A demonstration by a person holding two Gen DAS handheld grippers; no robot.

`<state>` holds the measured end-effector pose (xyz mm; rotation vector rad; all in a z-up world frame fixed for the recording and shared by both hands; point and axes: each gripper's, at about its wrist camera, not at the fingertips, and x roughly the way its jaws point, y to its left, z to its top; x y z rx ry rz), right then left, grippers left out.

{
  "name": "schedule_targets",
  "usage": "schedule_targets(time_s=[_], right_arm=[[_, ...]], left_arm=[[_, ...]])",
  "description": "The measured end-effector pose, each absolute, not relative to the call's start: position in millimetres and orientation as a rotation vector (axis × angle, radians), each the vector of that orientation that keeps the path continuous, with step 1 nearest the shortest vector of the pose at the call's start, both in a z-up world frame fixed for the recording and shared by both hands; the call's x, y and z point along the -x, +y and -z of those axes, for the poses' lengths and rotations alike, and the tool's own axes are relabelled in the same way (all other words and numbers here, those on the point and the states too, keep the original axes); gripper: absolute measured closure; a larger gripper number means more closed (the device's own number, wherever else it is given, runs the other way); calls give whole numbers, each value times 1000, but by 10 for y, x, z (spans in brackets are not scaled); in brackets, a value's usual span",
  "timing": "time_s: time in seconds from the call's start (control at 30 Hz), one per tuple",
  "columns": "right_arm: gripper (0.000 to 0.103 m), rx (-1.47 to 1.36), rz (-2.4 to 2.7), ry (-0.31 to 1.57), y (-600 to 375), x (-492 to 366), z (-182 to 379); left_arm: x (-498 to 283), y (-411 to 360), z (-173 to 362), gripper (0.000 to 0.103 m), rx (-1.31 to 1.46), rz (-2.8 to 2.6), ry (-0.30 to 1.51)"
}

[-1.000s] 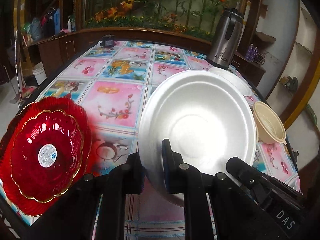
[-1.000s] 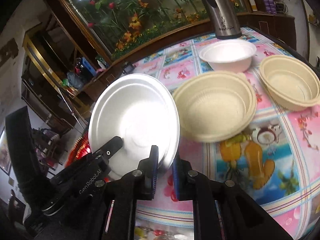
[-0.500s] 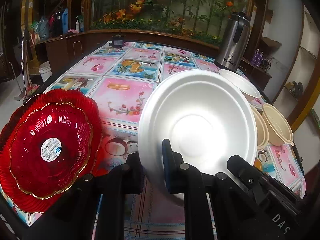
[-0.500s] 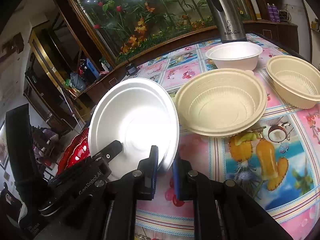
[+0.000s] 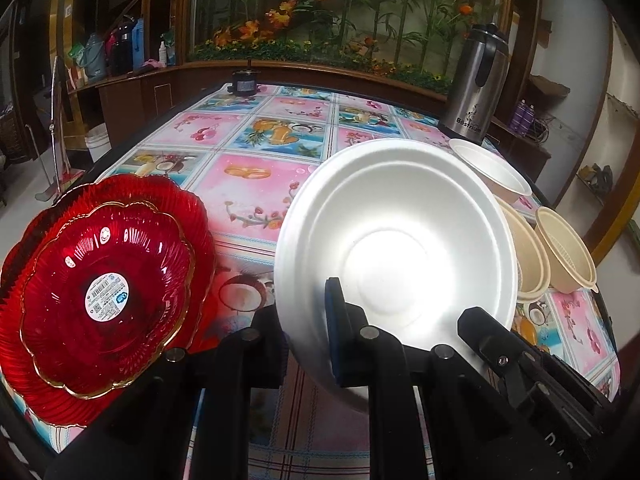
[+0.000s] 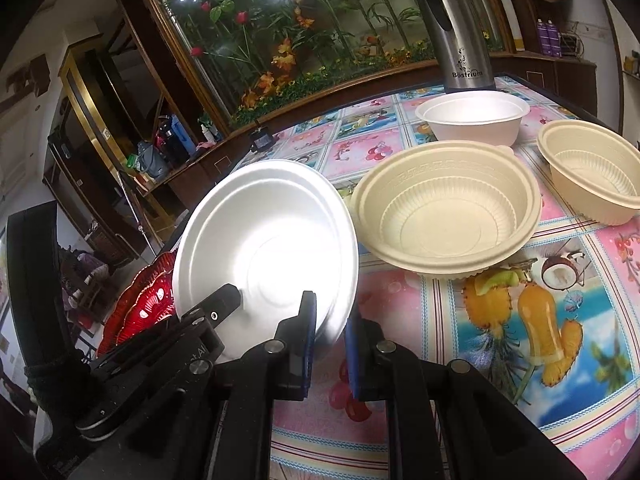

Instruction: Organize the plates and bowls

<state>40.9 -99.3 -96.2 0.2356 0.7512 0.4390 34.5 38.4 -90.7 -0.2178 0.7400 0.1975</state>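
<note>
A white foam plate (image 5: 400, 248) (image 6: 264, 248) is held tilted above the table, its hollow side facing both cameras. My left gripper (image 5: 308, 340) is shut on its lower left rim, and it also shows at the left in the right wrist view (image 6: 216, 308). On the lower right rim my right gripper (image 6: 330, 340) is shut as well, and it shows in the left wrist view (image 5: 500, 344). A stack of red glass plates (image 5: 104, 292) (image 6: 148, 304) lies at the table's near left corner. To the right stand two cream bowls (image 6: 448, 216) (image 6: 592, 172) and a white bowl (image 6: 472, 116).
A steel thermos jug (image 5: 476, 88) (image 6: 452, 28) stands at the far right behind the bowls. A small dark object (image 5: 242, 82) sits at the far edge. The table (image 5: 256, 184) wears a fruit-patterned cloth. Wooden cabinets and a flower display surround it.
Both grippers keep their hold on the white plate. The views have turned a little, so the red plates and the bowls sit slightly differently in frame.
</note>
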Motion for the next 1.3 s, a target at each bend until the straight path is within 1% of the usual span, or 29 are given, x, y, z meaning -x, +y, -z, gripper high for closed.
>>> schedule_targets(time_s=[0.13,1.3], right_arm=[[90,-222,-432,731,-974,-378,957],[90,-242,-434,748,-984,-416,995]], left_arm=[[-338,380,901,89,214,-201,736],[-297,370,935,89,217,-217,752]])
